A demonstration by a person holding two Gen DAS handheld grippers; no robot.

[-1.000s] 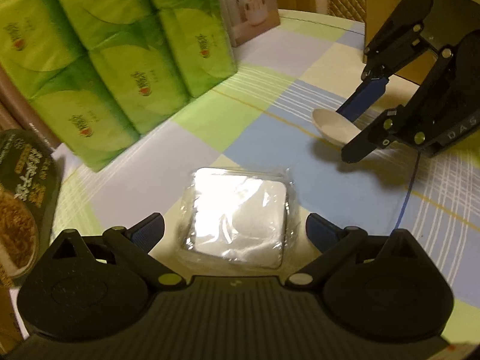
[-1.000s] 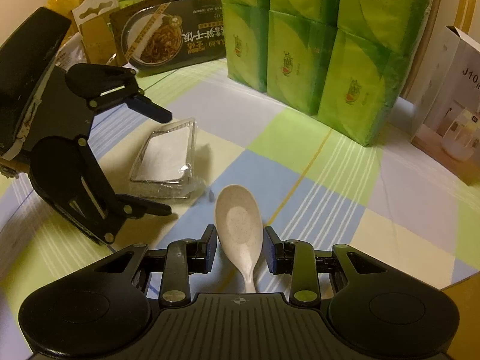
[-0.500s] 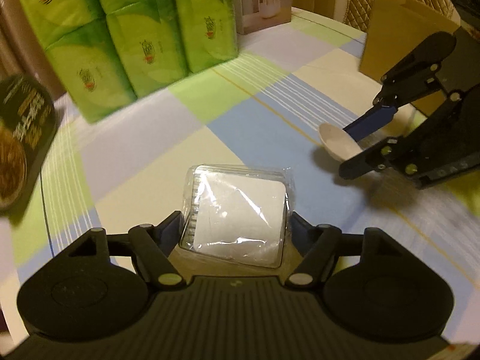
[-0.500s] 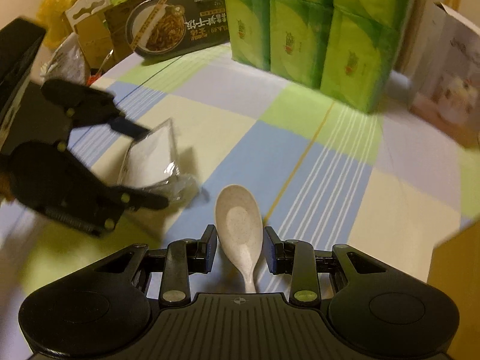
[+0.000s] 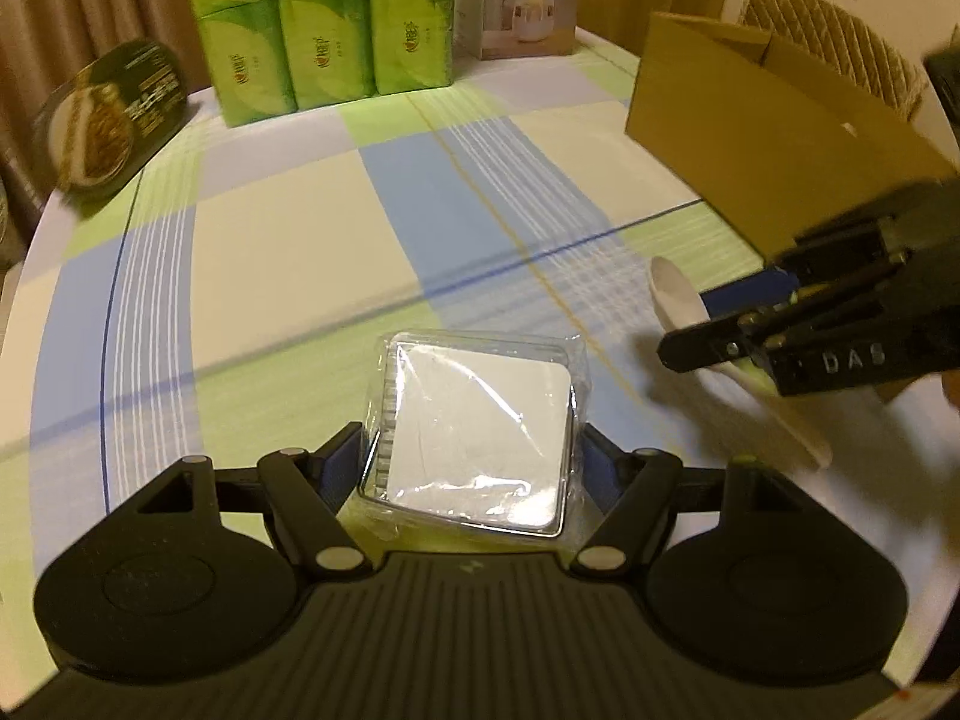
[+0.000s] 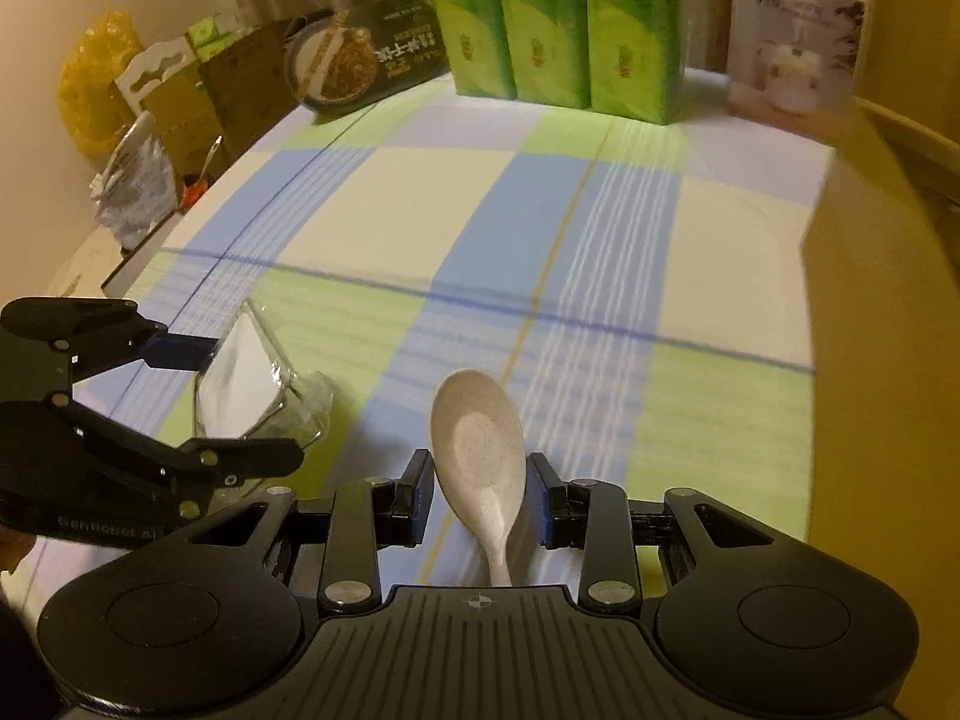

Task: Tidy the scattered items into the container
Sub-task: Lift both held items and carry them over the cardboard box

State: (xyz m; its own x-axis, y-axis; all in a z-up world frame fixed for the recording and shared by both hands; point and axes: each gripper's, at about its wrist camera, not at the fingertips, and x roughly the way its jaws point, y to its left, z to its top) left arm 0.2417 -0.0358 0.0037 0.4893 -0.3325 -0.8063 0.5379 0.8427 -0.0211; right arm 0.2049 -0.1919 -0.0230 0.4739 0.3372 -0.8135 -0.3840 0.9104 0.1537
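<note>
Wrapped square packet (image 5: 474, 438): clamped in left gripper (image 5: 474, 468), lifted off checked table (image 5: 288, 240). Speckled spoon (image 6: 480, 450): gripped by right gripper (image 6: 480, 498), bowl pointing forward. Cardboard box (image 5: 762, 138): to the right, nearer the right gripper; its inside is hidden. Beyond: green tissue packs (image 5: 324, 30).

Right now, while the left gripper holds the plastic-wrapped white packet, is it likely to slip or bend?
The packet probably stays stiff: its edges look straight between the left gripper fingers. Its glossy, loose wrap may slide slightly.
</note>
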